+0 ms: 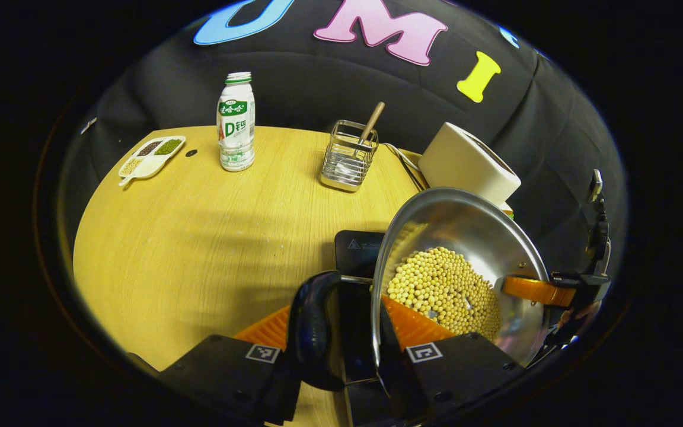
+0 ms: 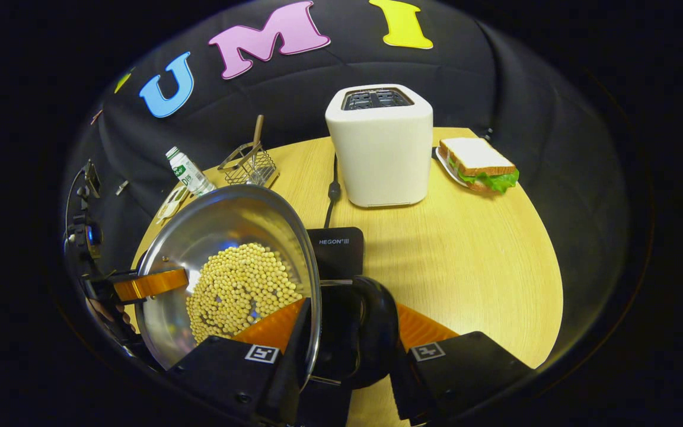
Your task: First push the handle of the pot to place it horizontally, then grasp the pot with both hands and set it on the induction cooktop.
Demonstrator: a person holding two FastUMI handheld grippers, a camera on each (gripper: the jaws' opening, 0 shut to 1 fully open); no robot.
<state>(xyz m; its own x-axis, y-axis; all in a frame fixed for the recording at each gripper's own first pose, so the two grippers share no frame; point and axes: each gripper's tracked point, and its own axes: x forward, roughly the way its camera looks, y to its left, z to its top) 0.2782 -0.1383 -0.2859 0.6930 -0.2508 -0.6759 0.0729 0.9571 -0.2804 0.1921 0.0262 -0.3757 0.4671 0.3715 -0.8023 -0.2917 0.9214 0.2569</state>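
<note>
- Your left gripper (image 1: 341,332) is clamped on the pot (image 1: 472,237) at its near side: one finger lies inside the rim against the wall, the other stands outside the black side handle (image 1: 313,329), so rim and handle are pinched between them.
- Your right gripper (image 2: 341,332) holds the opposite side the same way, with the rim and the other black handle (image 2: 365,326) caught between its two fingers.
- In the left gripper view, the other gripper reaches in over the far rim of the pot.
- The pot is steel and holds a heap of pale yellow beans (image 1: 442,290); they lie toward one side of the bowl.
- The pot sits between your two grippers, above the black induction cooktop (image 2: 335,252); you can see the cooktop's edge just beyond the rim, but I cannot tell whether the pot's base touches it.
- Behind the cooktop stands the white toaster (image 2: 380,148), its cord running down toward the cooktop.
- A sandwich (image 2: 478,163) lies beside the toaster.
- A wire utensil holder (image 1: 349,157), a milk bottle (image 1: 236,121) and a divided tray (image 1: 150,157) stand farther off on the wooden table (image 1: 199,237).
</note>
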